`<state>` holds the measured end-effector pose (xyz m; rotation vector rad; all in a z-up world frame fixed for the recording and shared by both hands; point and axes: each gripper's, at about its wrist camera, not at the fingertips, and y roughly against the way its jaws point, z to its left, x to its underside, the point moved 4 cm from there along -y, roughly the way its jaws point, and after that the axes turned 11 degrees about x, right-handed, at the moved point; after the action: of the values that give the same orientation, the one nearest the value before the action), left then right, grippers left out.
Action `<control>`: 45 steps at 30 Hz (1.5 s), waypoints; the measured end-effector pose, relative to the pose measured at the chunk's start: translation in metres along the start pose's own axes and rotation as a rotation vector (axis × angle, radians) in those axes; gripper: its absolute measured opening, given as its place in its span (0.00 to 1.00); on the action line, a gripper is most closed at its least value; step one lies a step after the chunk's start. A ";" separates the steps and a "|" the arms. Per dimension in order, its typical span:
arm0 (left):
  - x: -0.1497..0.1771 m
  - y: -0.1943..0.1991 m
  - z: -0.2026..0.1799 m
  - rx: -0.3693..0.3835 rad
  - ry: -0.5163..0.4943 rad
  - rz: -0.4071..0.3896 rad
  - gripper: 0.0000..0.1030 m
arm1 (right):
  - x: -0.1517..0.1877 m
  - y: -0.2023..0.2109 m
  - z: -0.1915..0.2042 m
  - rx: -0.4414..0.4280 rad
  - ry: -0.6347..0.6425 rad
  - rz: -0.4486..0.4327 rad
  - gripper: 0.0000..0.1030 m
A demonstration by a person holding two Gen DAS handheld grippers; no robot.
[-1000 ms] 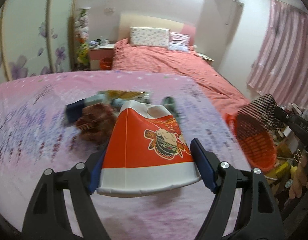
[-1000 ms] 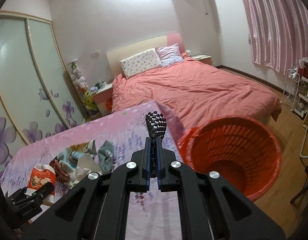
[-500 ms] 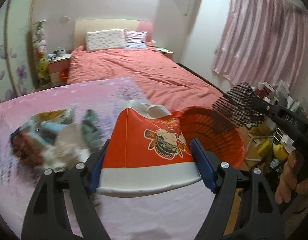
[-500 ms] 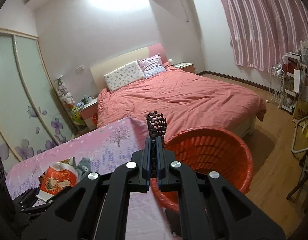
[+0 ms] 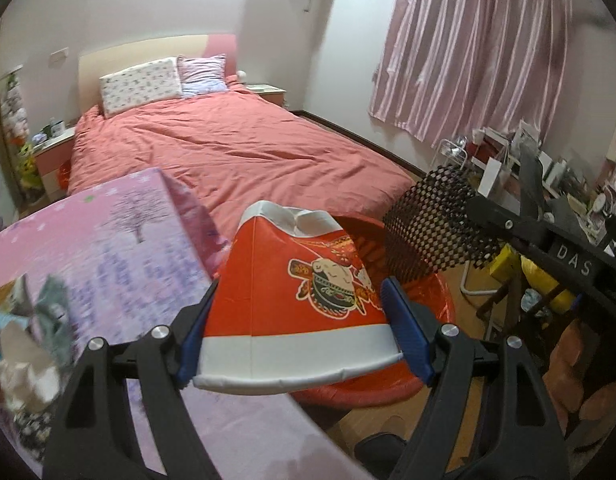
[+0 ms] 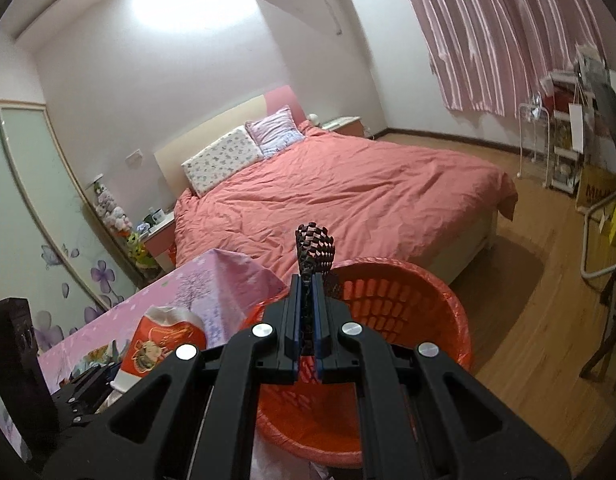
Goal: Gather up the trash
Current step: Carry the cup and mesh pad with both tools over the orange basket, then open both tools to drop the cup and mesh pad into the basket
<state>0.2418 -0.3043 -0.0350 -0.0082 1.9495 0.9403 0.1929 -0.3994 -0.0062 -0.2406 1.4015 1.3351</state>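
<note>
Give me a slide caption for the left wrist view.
Left claw carries a red paper cup toward the orange basket beside the bed.

A: Left gripper (image 5: 304,334)?

B: Blue pads (image 5: 405,334) clamped on either side of a flattened red-and-white paper cup (image 5: 296,300), printed figure facing the lens.

A: Behind the cup?

B: Orange basket (image 5: 435,308), rim just past the pink floral tablecloth (image 5: 120,248) edge. Right gripper (image 5: 473,220) pinches a black mesh piece (image 5: 431,228) above that basket.

A: Far left?

B: Blurred trash pile (image 5: 24,344) on the cloth.
</note>
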 end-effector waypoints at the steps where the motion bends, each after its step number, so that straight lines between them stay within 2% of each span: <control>1: -0.002 -0.009 -0.003 0.003 -0.009 0.007 0.75 | 0.000 -0.005 -0.003 0.000 -0.006 0.007 0.05; 4: -0.001 -0.026 -0.003 -0.011 -0.027 0.036 0.77 | 0.004 -0.022 -0.010 -0.020 -0.029 0.047 0.06; 5: 0.000 -0.031 0.001 -0.019 -0.026 0.048 0.77 | 0.004 -0.023 -0.012 -0.023 -0.034 0.054 0.09; 6: 0.001 -0.037 0.005 -0.032 -0.019 0.062 0.80 | 0.007 -0.029 -0.014 -0.020 -0.038 0.068 0.13; 8: 0.003 -0.042 0.010 -0.044 -0.002 0.074 0.84 | 0.011 -0.033 -0.018 -0.013 -0.041 0.080 0.35; 10: 0.007 -0.044 0.018 -0.056 0.015 0.084 0.85 | 0.015 -0.033 -0.023 0.000 -0.049 0.083 0.42; 14: 0.015 -0.034 0.035 -0.091 0.044 0.090 0.85 | 0.021 -0.030 -0.024 0.033 -0.039 0.092 0.46; 19: 0.029 0.001 0.055 -0.179 0.055 0.068 0.89 | 0.022 -0.014 -0.010 0.057 0.007 0.073 0.53; 23: 0.045 0.041 0.077 -0.245 0.080 0.045 0.90 | 0.027 -0.001 0.012 0.044 0.062 0.061 0.60; 29: 0.072 0.114 0.123 -0.337 0.157 -0.020 0.93 | 0.054 0.018 0.066 -0.034 0.171 0.081 0.62; 34: 0.099 0.175 0.169 -0.453 0.223 -0.078 0.95 | 0.093 0.026 0.126 -0.125 0.270 0.149 0.62; 39: 0.129 0.222 0.220 -0.586 0.298 -0.094 0.95 | 0.131 0.032 0.181 -0.219 0.349 0.210 0.62; 45: 0.164 0.256 0.262 -0.649 0.388 -0.090 0.95 | 0.173 0.038 0.241 -0.307 0.441 0.264 0.62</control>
<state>0.2512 0.0951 -0.0718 -0.6884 1.8726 1.5564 0.2368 -0.1073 -0.0552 -0.6003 1.6261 1.7950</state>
